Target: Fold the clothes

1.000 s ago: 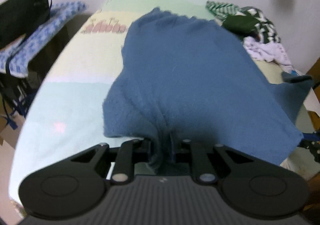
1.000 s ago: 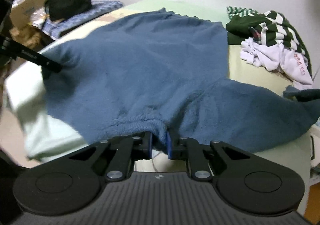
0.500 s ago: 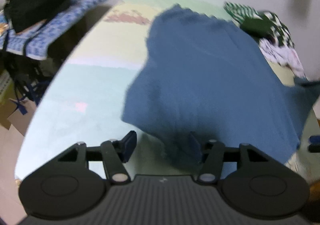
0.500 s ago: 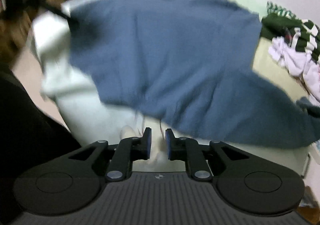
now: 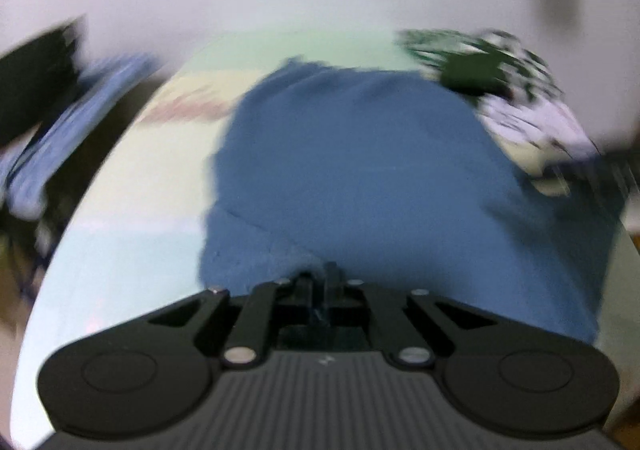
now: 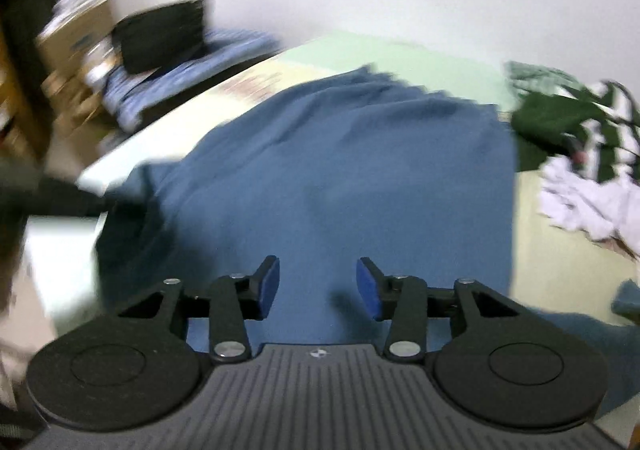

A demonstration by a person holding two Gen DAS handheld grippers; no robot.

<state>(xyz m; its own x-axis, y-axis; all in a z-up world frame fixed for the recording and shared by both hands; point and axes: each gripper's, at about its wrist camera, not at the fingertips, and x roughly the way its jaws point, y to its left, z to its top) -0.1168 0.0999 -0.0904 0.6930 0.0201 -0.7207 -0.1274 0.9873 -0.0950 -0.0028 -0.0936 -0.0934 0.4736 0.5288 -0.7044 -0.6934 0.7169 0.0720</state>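
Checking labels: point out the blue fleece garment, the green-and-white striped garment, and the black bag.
blue fleece garment (image 6: 360, 177): right wrist view, middle of the spread cloth.
green-and-white striped garment (image 6: 560, 125): right wrist view, dark green part.
black bag (image 6: 160, 35): right wrist view, its front.

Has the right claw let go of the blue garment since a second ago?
Yes. The right claw gripped the blue garment's near hem then; its jaws have just been opening, and now it hovers open over the cloth, farther in toward the bed.

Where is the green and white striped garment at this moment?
In both wrist views the green and white striped garment lies far right on the bed, beside the blue garment, above white clothing.
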